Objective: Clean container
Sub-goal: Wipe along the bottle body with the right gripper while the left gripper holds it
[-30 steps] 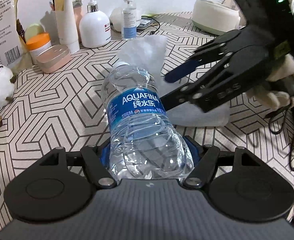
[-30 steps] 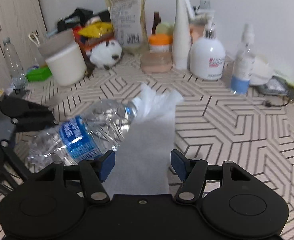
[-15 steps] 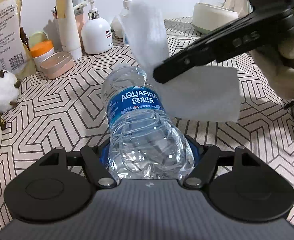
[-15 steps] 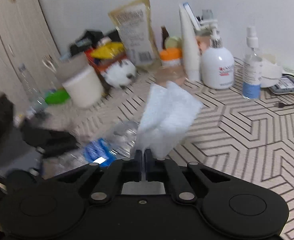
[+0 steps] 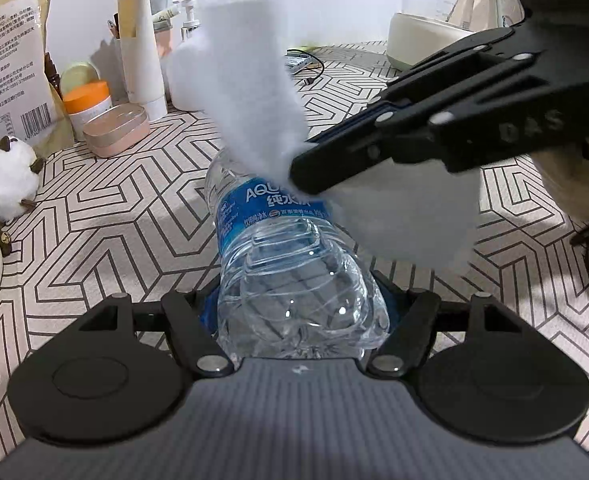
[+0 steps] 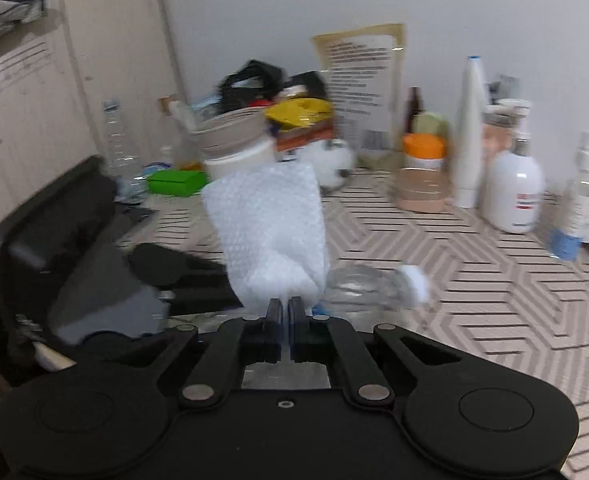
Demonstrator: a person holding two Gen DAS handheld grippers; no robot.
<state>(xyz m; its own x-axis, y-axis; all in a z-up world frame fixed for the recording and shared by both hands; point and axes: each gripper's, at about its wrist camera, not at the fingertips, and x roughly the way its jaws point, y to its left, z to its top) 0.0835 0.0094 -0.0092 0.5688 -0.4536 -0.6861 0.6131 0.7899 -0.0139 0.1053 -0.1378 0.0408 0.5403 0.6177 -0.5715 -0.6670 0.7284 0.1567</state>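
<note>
The left tongs [image 5: 298, 316] pinch the base of the clear water bottle [image 5: 282, 264], which lies tilted above the middle of the patterned bench [image 5: 106, 240]. The right tongs [image 6: 286, 312], pressed together, pinch a white wipe [image 6: 270, 232] held over the bottle's label.

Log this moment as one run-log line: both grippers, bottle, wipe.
left gripper: shut on bottle, lying tilted | right gripper: shut on wipe, over bottle | stage: wiping not started
</note>
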